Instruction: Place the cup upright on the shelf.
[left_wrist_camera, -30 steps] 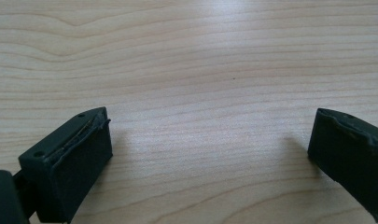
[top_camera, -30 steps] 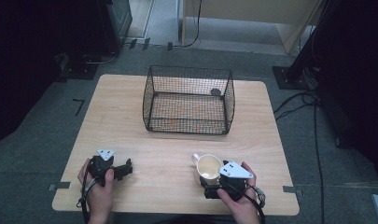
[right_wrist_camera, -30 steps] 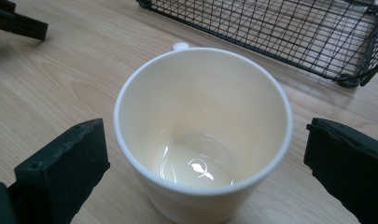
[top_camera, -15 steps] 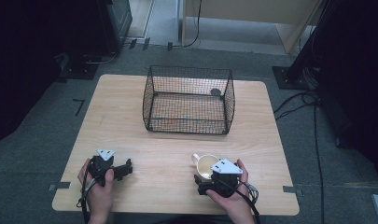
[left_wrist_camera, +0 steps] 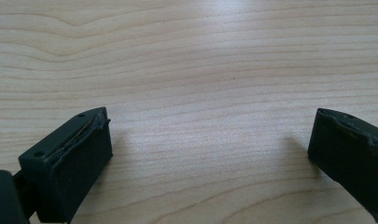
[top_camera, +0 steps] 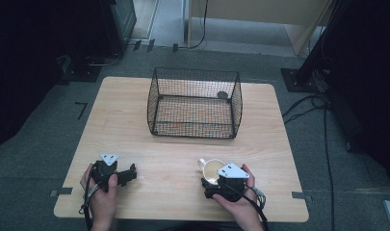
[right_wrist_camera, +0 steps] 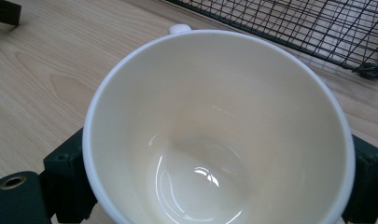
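A black wire basket (top_camera: pixel 194 103) stands on the pale wooden table (top_camera: pixel 120 120), well ahead of the jaws of both the left gripper (top_camera: pixel 130 174) and the right gripper (top_camera: pixel 213 177); seen from the right gripper view, its mesh wall (right_wrist_camera: pixel 294 23) runs across just beyond the jaws. A small dark round object (top_camera: pixel 223 95) lies in the basket's far corner. Bare wood grain (left_wrist_camera: pixel 210 93) spreads between and beyond the left jaws. Black cables (top_camera: pixel 303 103) trail over the grey floor (top_camera: pixel 48 125).
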